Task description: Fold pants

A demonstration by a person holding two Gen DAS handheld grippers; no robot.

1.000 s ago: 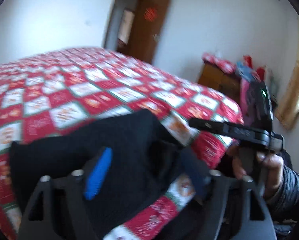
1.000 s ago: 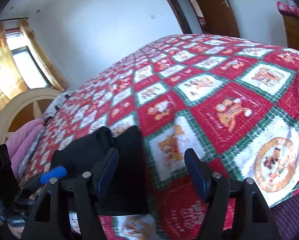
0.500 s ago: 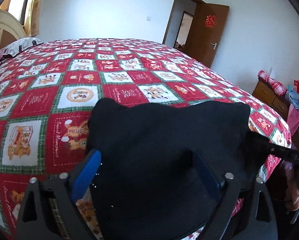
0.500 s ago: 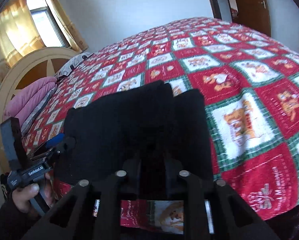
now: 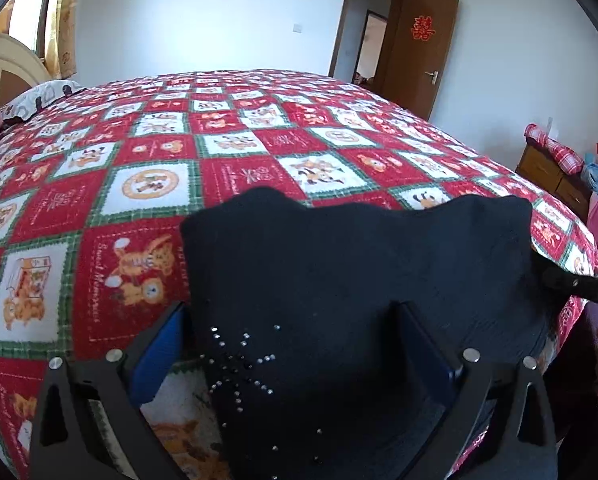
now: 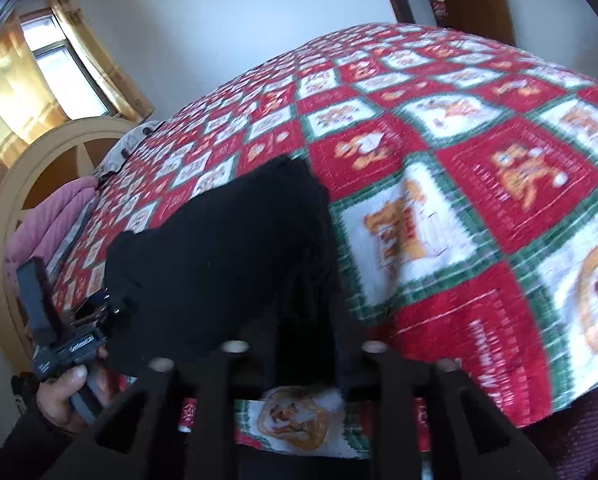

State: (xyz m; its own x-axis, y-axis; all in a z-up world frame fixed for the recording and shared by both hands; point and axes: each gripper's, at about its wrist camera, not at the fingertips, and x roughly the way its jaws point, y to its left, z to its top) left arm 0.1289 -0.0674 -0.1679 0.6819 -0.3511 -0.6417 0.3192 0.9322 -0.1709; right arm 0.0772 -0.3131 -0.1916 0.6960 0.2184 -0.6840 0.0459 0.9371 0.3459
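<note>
The folded black knit pants [image 5: 359, 280], with small rhinestones, lie at the near edge of the red, white and green patchwork bedspread [image 5: 147, 184], which carries cursive writing too small to read. The left gripper [image 5: 295, 344] opens wide around the cloth, its pads not pressing. The right gripper [image 6: 305, 316] is opening, with pants between its fingers. The brown door [image 5: 427, 48] bears a red double-happiness sign.

A bed [image 5: 99, 240] is taking up most of the room, wearing a red, white and green patchwork quilt [image 5: 259, 140] printed with cartoon bears. Black pants [image 5: 359, 272] are lying folded on the quilt at the near edge, with a spray of small rhinestones showing on the cloth. At the head end, a patterned pillow [image 5: 43, 94] is resting beside pink bedding [image 6: 47, 232].
</note>
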